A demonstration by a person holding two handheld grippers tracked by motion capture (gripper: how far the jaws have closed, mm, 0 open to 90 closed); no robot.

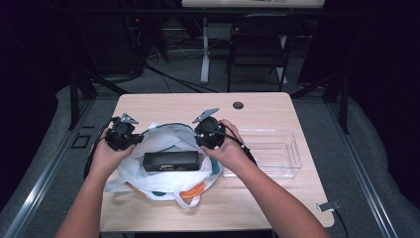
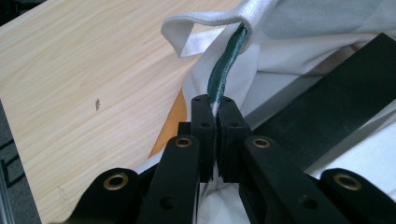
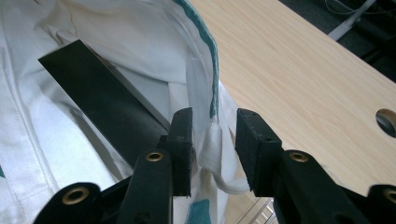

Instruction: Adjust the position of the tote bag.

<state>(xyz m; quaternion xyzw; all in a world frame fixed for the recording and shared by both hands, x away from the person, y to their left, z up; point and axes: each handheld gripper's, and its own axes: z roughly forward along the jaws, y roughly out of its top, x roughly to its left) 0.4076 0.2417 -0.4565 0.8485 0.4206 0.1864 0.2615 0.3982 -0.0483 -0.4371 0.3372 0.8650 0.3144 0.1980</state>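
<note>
A white cloth bag (image 1: 163, 182) with green trim and orange patches lies on the wooden table (image 1: 257, 106). A long black box (image 1: 171, 161) rests in its open mouth. My left gripper (image 1: 133, 141) holds the bag's left rim. In the left gripper view its jaws (image 2: 215, 116) are shut on the green-edged rim (image 2: 224, 70), with the box (image 2: 336, 112) to the right. My right gripper (image 1: 205, 143) is at the bag's right rim. In the right gripper view its jaws (image 3: 214, 128) stand apart around the rim and a white strap (image 3: 211, 149), not pressing them.
A clear plastic bin (image 1: 270, 153) stands just right of the bag, beside my right hand. A round cable hole (image 1: 238, 105) is in the table's far edge. A small grey clip (image 1: 329, 206) sits at the front right corner. A dark chair (image 1: 257, 44) stands beyond the table.
</note>
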